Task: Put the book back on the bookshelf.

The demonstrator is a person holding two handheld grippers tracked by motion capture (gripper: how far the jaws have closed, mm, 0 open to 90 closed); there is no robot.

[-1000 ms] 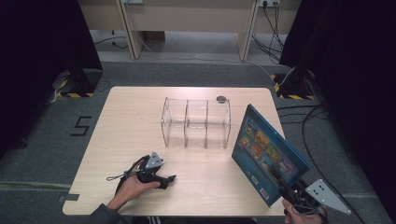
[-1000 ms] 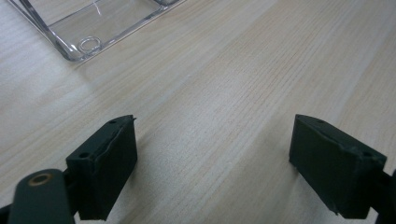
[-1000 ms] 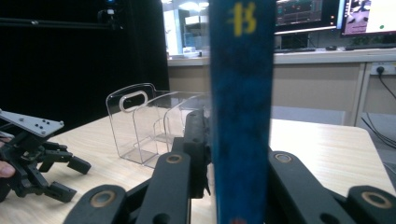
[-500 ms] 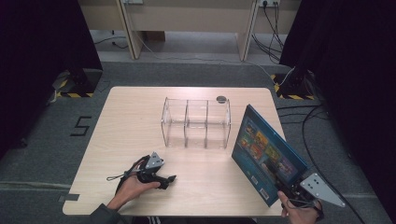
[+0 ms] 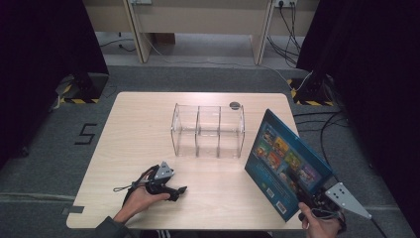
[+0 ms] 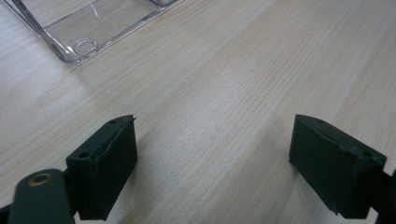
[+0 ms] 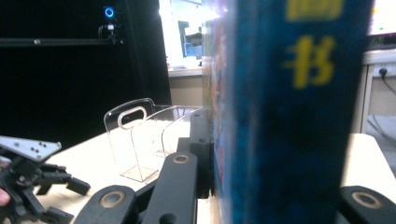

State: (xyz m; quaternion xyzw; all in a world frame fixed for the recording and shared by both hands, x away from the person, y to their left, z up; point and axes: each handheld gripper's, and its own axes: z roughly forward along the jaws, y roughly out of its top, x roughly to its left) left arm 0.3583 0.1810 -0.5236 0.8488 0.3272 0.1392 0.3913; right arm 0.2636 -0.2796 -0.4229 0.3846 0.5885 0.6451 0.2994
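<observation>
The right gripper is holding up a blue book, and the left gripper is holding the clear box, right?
Not quite. The left gripper holds nothing: the left gripper view shows its jaws open over bare table, apart from the clear three-part organizer. The right gripper does hold up the blue book.

Bare tabletop lies left of and in front of the clear organizer [image 5: 208,130]. To its right, the upright book [image 5: 285,161] blocks passage.
</observation>
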